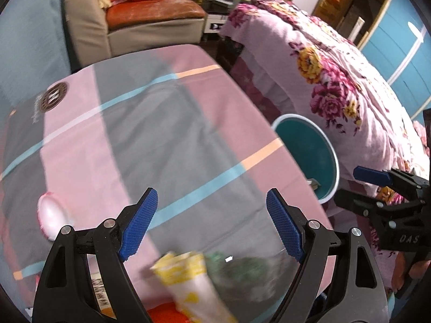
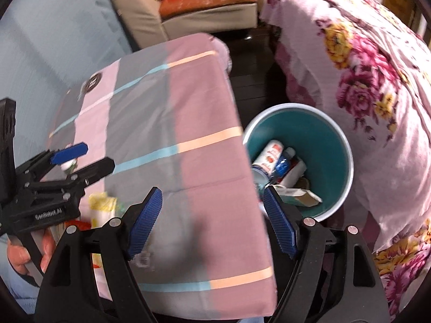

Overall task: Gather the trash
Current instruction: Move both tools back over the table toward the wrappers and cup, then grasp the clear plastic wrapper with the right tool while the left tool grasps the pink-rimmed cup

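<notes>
Both the left hand-held gripper (image 1: 211,224) and the right hand-held gripper (image 2: 212,222) are released and grasp nothing. Only the right view shows bottles (image 2: 272,158) inside the teal bin (image 2: 334,158) beside the counter's (image 2: 188,123) right edge. Only the left view shows clearly the yellow-white wrapper (image 1: 188,277) near the counter's front edge.

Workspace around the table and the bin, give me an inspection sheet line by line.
Surface: table under a pink-and-grey checked cloth.
Job's things: teal bin beside the table, holding bottles and cartons; yellow-white wrapper, green wrapper and pink-rimmed white item on the cloth.
Clutter: orange packet at the near edge.
Grippers: left gripper open, empty; right gripper open, empty.
Cables: nothing seen.
Surroundings: floral bedding, sofa.
</notes>
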A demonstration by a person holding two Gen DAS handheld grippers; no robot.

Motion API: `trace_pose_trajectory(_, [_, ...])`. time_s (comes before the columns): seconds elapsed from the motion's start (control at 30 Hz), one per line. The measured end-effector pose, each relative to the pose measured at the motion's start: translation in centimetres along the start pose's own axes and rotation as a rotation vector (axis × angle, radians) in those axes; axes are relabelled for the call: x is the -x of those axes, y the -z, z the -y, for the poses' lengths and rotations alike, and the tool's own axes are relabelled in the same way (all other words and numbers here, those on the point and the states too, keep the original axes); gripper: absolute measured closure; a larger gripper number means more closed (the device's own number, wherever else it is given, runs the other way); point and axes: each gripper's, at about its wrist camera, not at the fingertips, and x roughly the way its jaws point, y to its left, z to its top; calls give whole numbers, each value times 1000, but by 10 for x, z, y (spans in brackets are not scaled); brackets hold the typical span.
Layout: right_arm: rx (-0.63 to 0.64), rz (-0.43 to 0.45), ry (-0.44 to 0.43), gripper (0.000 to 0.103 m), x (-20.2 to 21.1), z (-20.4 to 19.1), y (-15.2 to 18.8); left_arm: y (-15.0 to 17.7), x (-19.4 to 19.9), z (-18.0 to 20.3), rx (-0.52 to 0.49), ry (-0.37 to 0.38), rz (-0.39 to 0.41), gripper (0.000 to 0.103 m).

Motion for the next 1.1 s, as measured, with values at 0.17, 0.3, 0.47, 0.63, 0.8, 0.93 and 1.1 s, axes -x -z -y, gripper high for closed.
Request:
trace_pose_trajectory(0.17, [61, -61, -22, 26, -17, -37, 10, 18, 12, -43, 67, -16, 3, 19])
trace_pose_trajectory(0.3, [125, -151, -41, 26, -39, -64, 23, 31, 19, -72, 110, -30, 2, 19])
trace_pose_trajectory(0.47, [129, -240, -36, 26, -61, -76, 44, 46, 27, -102, 143, -60, 9, 19])
trace_pose_trajectory(0.63, [63, -272, -70, 26, -77, -80, 55, 55, 28, -125, 169, -75, 3, 19])
trace_pose_trajectory(0.8, [60, -263, -92, 40, -85, -89, 54, 60, 30, -152, 214, -88, 4, 19])
trace_pose_trajectory(0.93, [99, -230, -79, 51, -80, -97, 46, 63, 30, -175, 250, -103, 4, 19])
trace_pose_trajectory(1.1, [103, -163, -41, 51, -68, -98, 25, 64, 25, -200, 284, -133, -6, 19])
